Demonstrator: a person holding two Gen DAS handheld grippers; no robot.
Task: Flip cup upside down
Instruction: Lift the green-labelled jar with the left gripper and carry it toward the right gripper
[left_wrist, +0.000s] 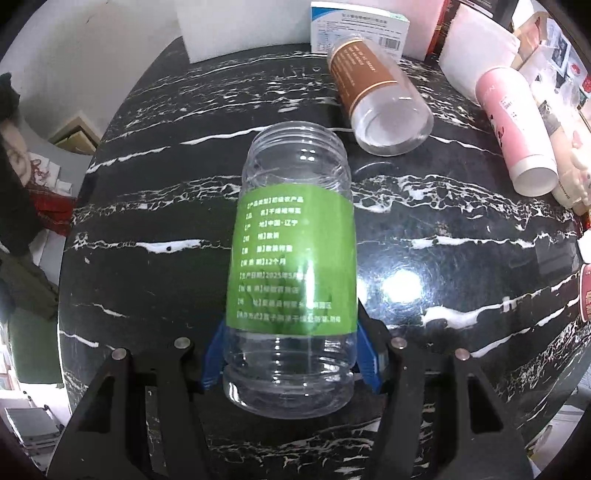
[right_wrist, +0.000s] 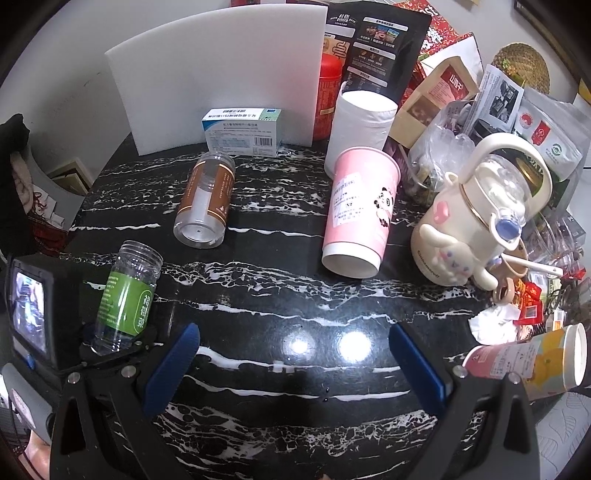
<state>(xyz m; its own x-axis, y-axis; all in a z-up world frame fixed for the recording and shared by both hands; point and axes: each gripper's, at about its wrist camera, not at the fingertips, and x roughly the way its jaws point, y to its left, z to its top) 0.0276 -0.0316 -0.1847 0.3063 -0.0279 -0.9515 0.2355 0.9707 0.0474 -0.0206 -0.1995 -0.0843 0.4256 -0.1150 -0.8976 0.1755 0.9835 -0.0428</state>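
My left gripper (left_wrist: 291, 354) is shut on a clear plastic jar with a green label (left_wrist: 293, 258), gripping near its base, the open threaded mouth pointing away from me over the black marble table (left_wrist: 147, 221). In the right wrist view the same jar (right_wrist: 125, 299) is held tilted at the left by the left gripper. My right gripper (right_wrist: 295, 369) is open and empty above the table's near part. A clear jar with a brown label (left_wrist: 376, 99) (right_wrist: 207, 199) lies on its side. A pink paper cup (left_wrist: 513, 129) (right_wrist: 362, 214) stands mouth-down on the table.
A white board (right_wrist: 221, 74) and a medicine box (right_wrist: 242, 131) stand at the back. A white roll (right_wrist: 362, 125), a cream kettle (right_wrist: 472, 229), packets and bags crowd the right. Another paper cup (right_wrist: 535, 362) lies at the near right edge.
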